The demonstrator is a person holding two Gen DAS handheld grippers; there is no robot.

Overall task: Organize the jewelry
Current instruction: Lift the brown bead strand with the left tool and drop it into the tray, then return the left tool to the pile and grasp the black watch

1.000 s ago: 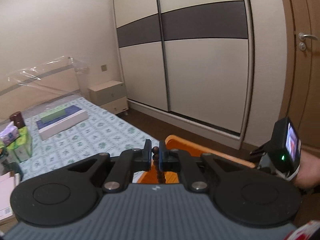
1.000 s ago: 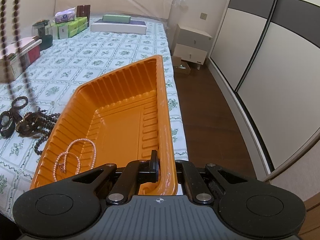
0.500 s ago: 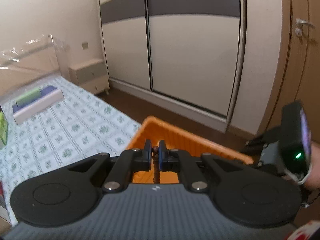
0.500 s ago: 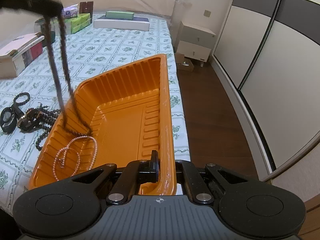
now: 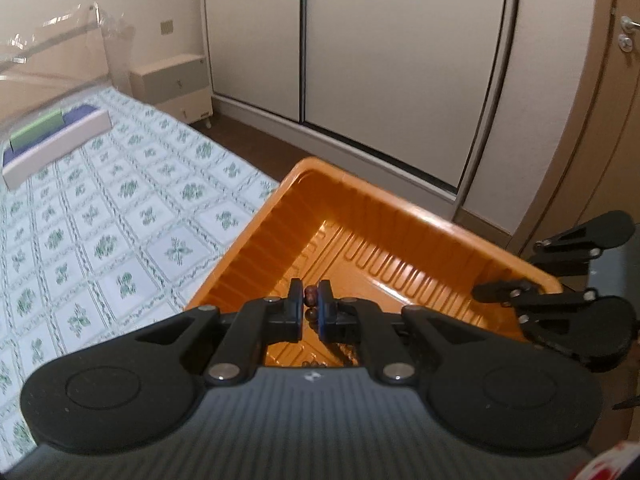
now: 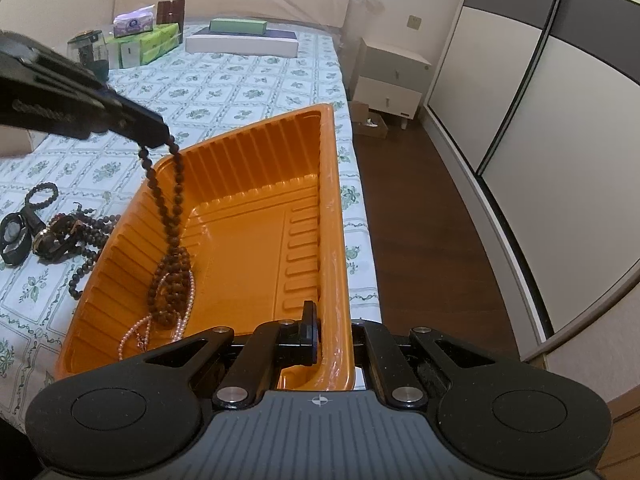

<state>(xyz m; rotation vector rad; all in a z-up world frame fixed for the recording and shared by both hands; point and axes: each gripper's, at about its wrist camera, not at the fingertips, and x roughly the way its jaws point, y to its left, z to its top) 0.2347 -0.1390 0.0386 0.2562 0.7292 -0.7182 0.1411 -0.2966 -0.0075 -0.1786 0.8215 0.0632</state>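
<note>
Left gripper (image 6: 156, 136), jewelry heap (image 6: 60, 236) beside tray (image 6: 256, 148)

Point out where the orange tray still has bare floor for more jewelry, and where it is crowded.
The orange tray is bare across its middle and far end, up to the ribbed walls. Its near left corner is crowded: the dark bead strand hanging from the left gripper piles onto the pink pearl necklace. The right gripper clamps the near right rim.

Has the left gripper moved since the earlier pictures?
Yes. In the right wrist view the left gripper has come down toward the orange tray, lowering the dark bead necklace into it.
</note>
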